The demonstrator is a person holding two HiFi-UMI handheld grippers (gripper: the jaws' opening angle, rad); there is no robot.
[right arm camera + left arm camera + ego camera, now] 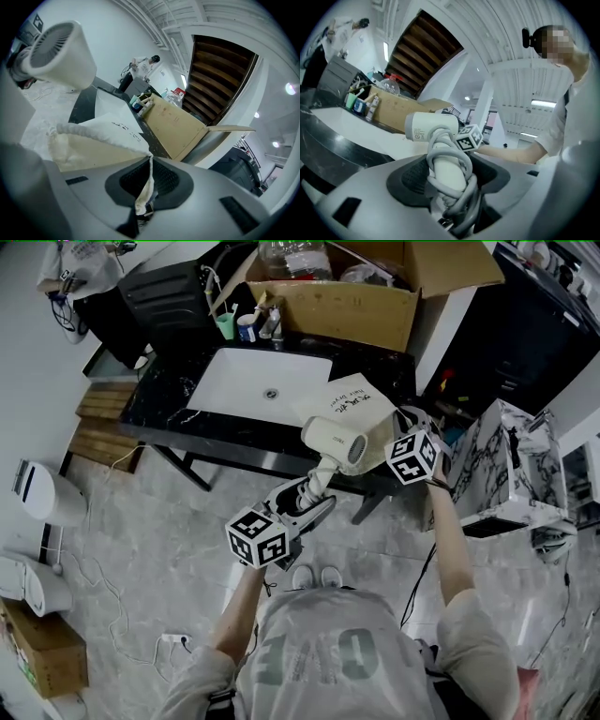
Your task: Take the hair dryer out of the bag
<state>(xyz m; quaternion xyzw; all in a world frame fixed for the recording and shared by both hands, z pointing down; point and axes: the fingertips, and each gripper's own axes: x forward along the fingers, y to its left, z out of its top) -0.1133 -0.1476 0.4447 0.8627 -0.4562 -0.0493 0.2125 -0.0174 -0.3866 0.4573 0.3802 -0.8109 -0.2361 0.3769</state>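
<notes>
Currently clamped on the handle of the hair dryer (431,126) with the left hand-held gripper (450,174), jaws standing wide around that handle and the grey cord (464,161) wound about it. Held up in the air, with the white barrel just past the tips of the left hand-held gripper and close beside the right one.

Fully clear of the bag (93,145): up and to the left of the right hand-held gripper (147,180) in its own view, round rear grille turned toward that camera.

Pinching a fold at the mouth of the cream bag with the right hand-held gripper, jaws almost together on the cloth. Rest of the cloth spread out ahead of those jaws, gathered hem to the left, black print on the upper face.

Beyond both hand-held grippers: a dark marbled surface (169,399) with a white sink (262,385) set into it, and farther off a cardboard box (347,307) with open flaps. Beneath the left hand-held gripper, pale floor (141,521).
</notes>
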